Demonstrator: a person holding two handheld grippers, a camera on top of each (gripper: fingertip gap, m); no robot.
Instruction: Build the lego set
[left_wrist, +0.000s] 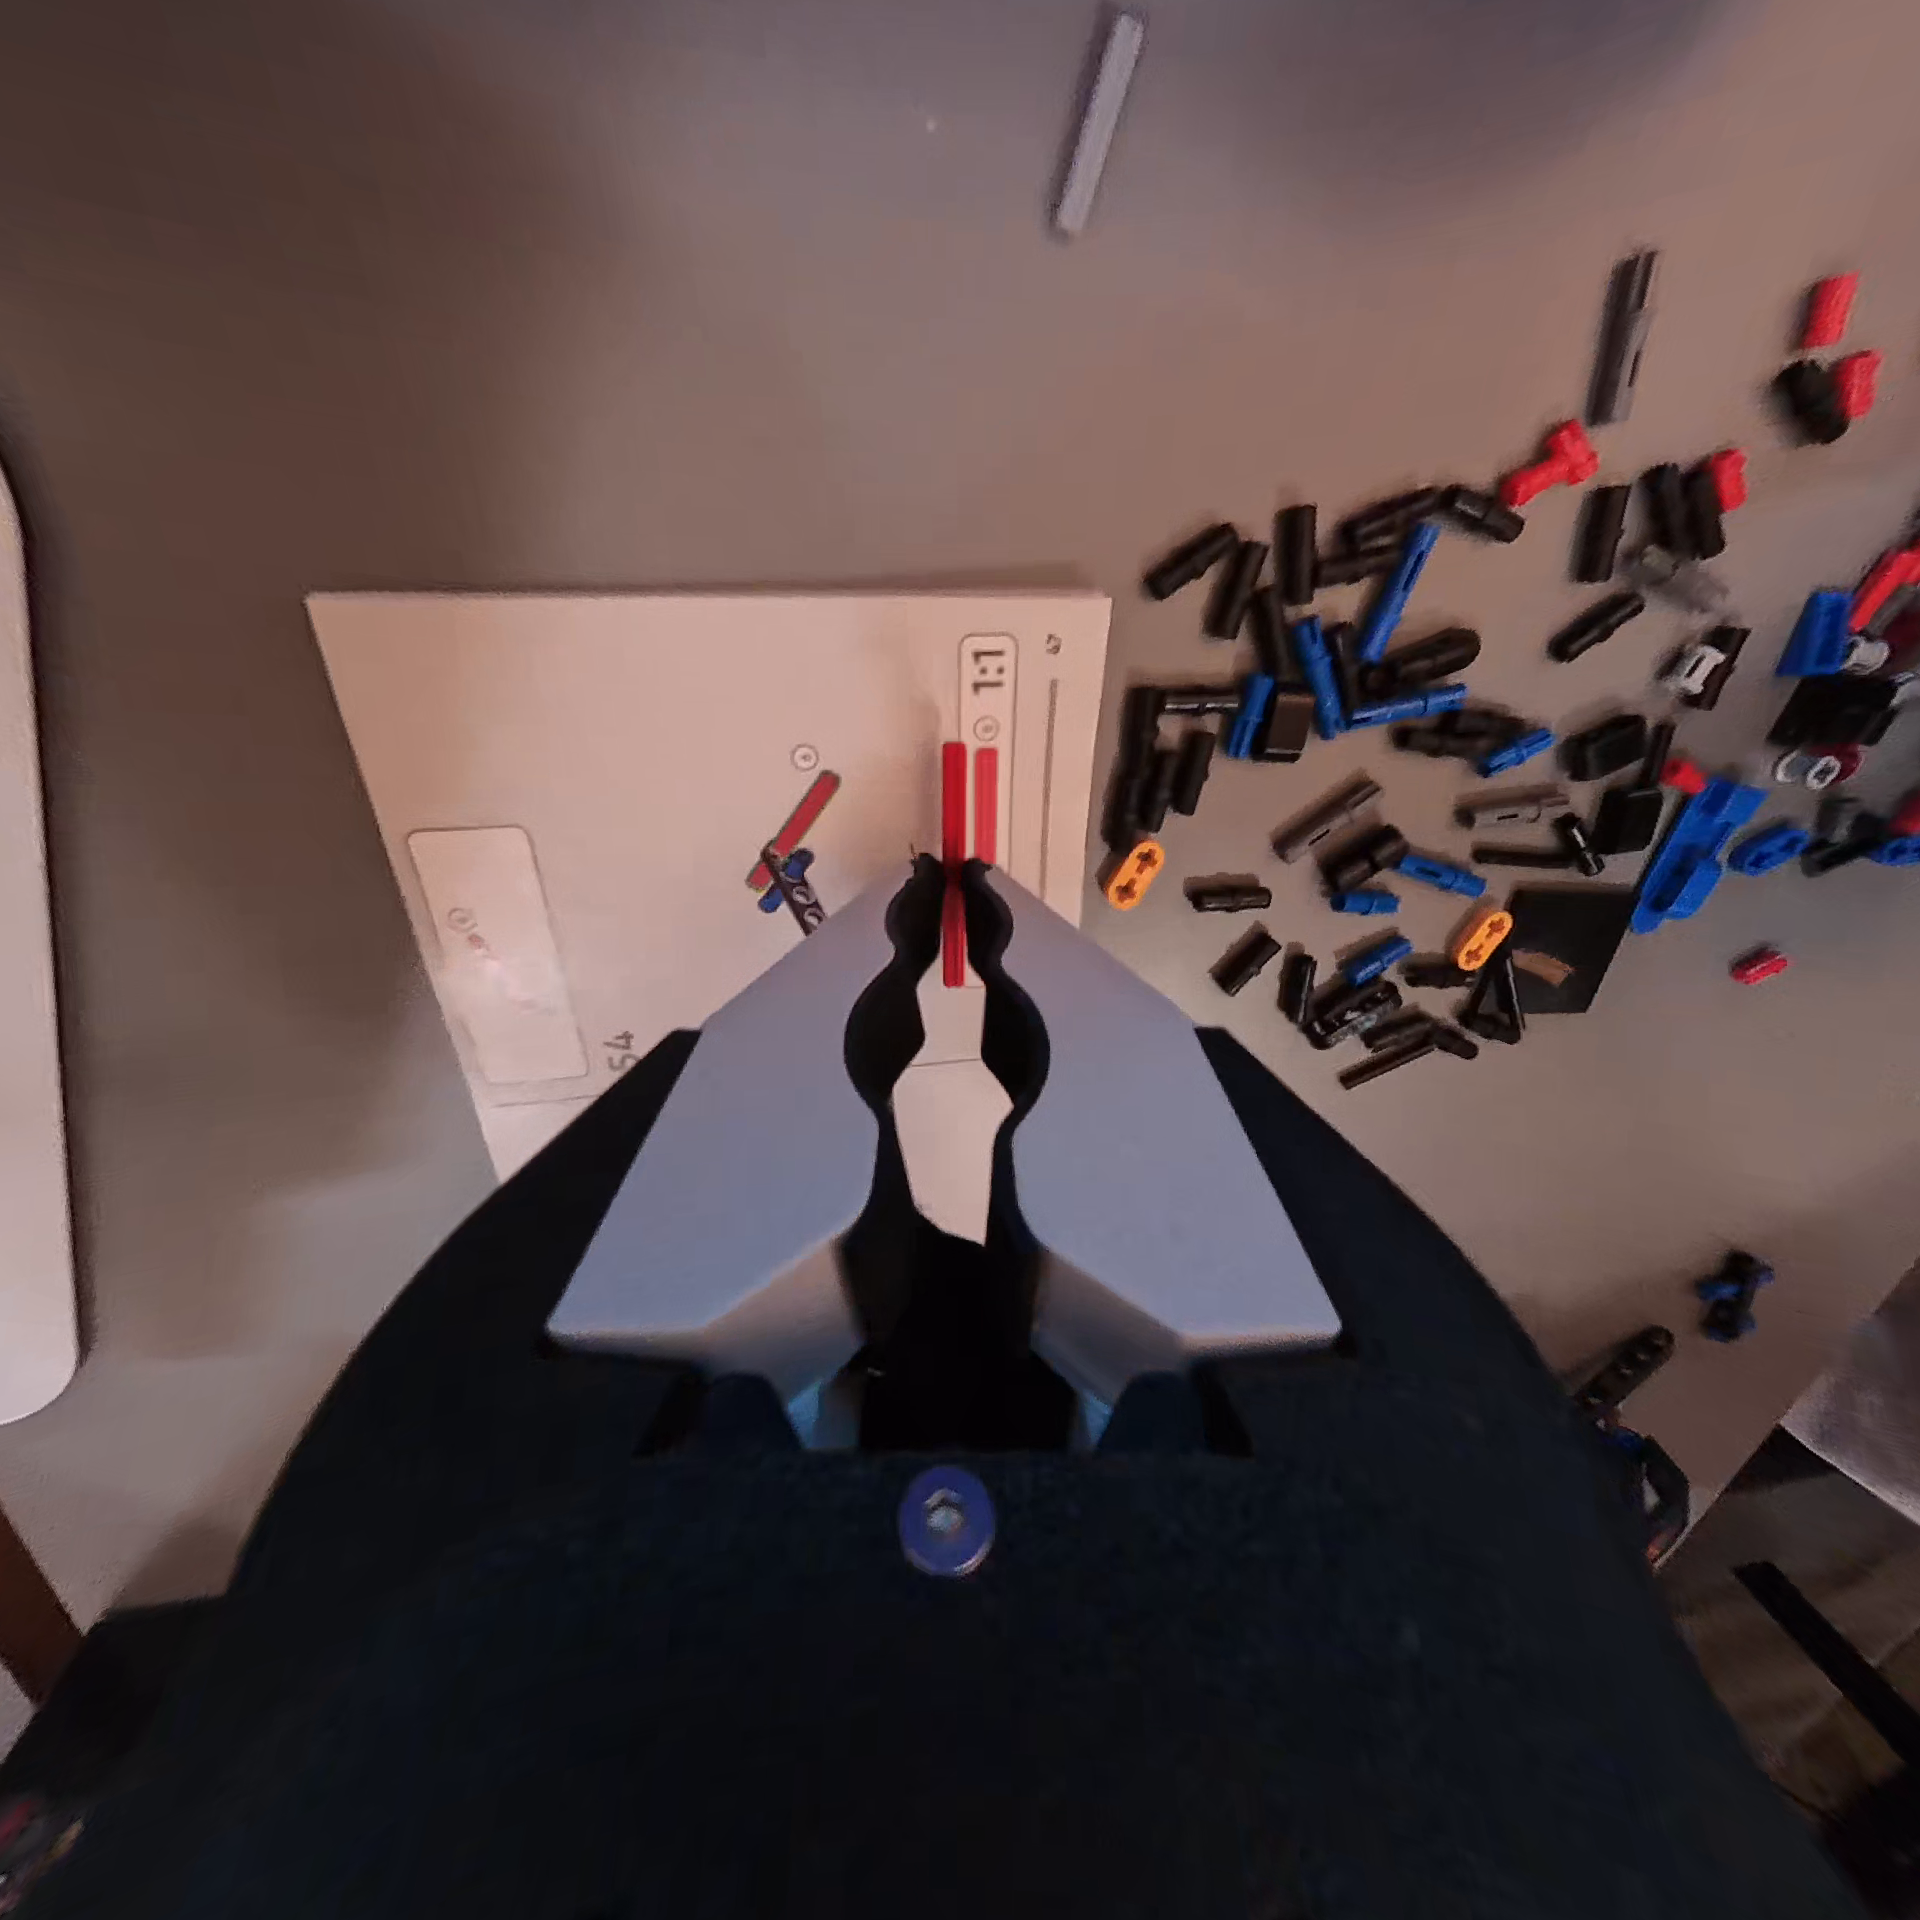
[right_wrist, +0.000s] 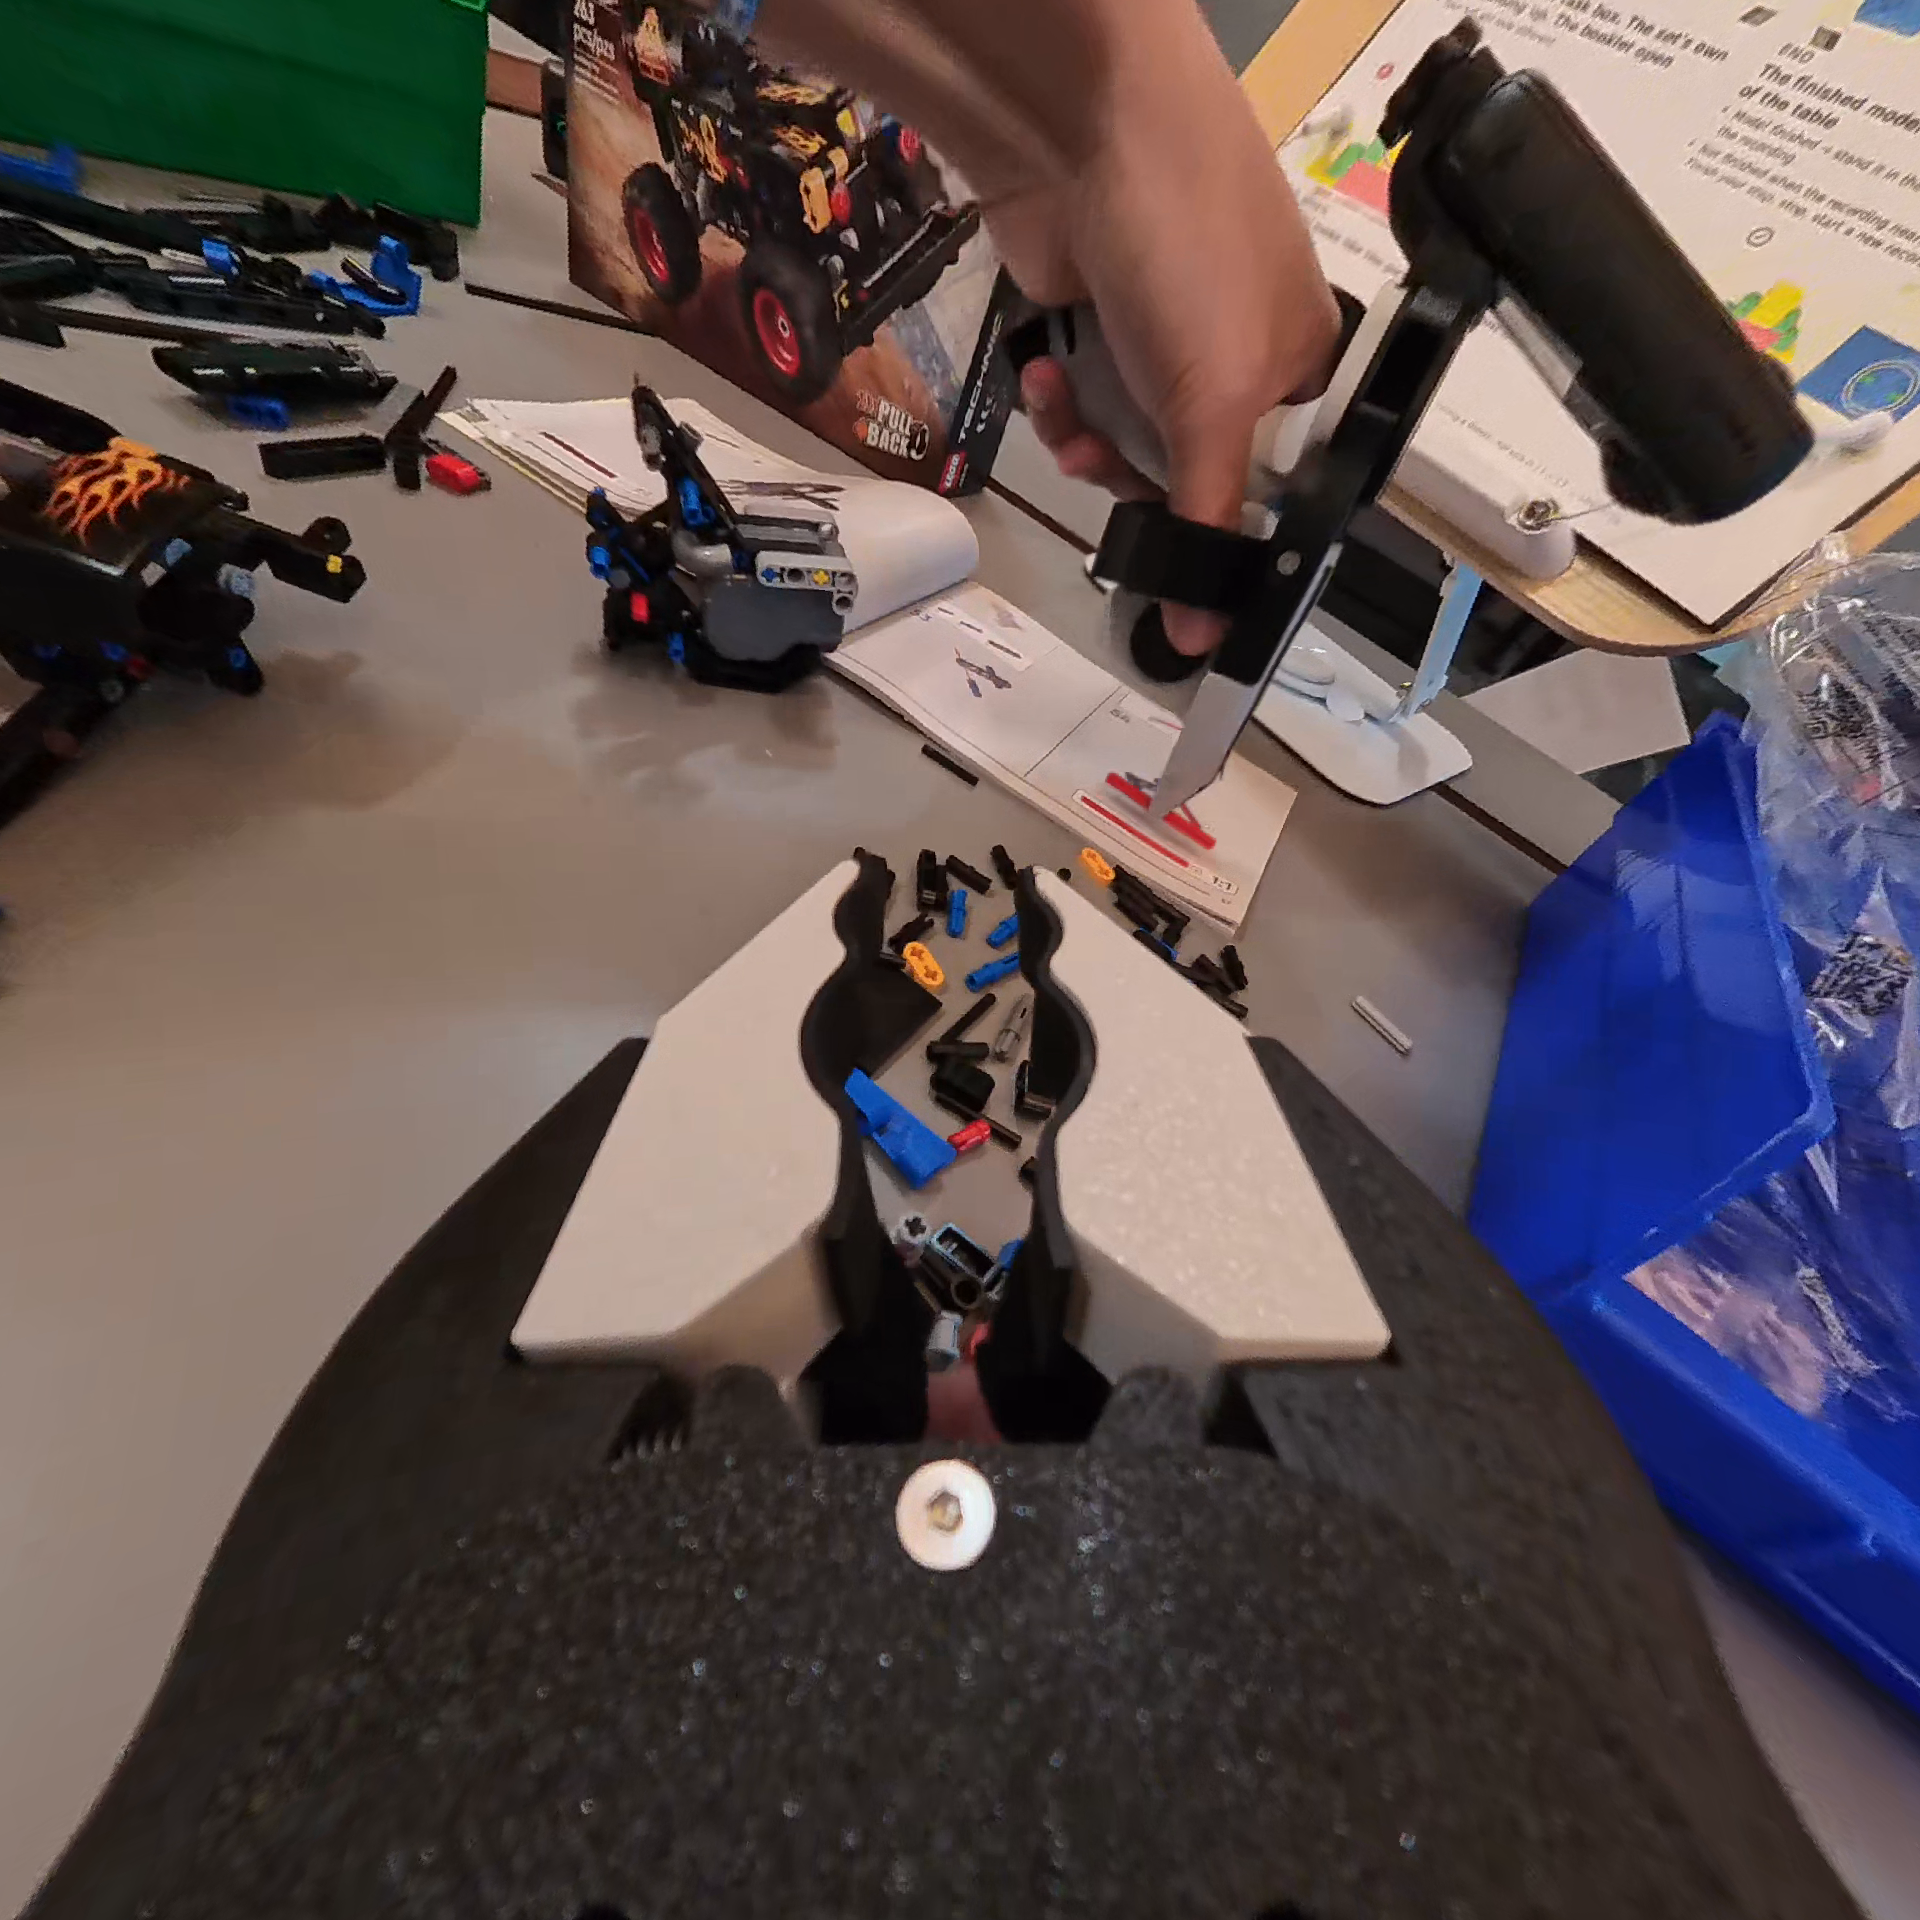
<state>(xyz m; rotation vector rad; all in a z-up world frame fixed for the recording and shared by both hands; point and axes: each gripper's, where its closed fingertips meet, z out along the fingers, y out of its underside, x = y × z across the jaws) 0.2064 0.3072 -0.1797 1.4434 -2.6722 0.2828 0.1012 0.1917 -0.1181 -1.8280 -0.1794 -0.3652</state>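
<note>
Left gripper (left_wrist: 951, 878): clenched on a red axle (left_wrist: 953, 831), tips down over the open booklet (left_wrist: 644, 727). The axle lies along a printed red bar of like length at the page's right edge.
Hand (right_wrist: 1143, 260): in the right wrist view it grips the left gripper's handle, far right of the scene.
Right gripper (right_wrist: 951, 883): released, nothing between the fingers; it hangs above the loose pile (right_wrist: 966, 1039), apart from it.
Pile: small black, blue, red and orange parts scattered on the grey table (right_wrist: 416, 883), just beside the booklet's near edge.
Part-built model (right_wrist: 717, 582): grey, black and blue, standing on the booklet's far pages, left of the left gripper.
Flame-marked body (right_wrist: 135, 540): far left, on the table.
Box (right_wrist: 769, 229): standing behind the booklet, truck pictured on it.
Blue bin (right_wrist: 1683, 1091): right, holding clear bags.
</note>
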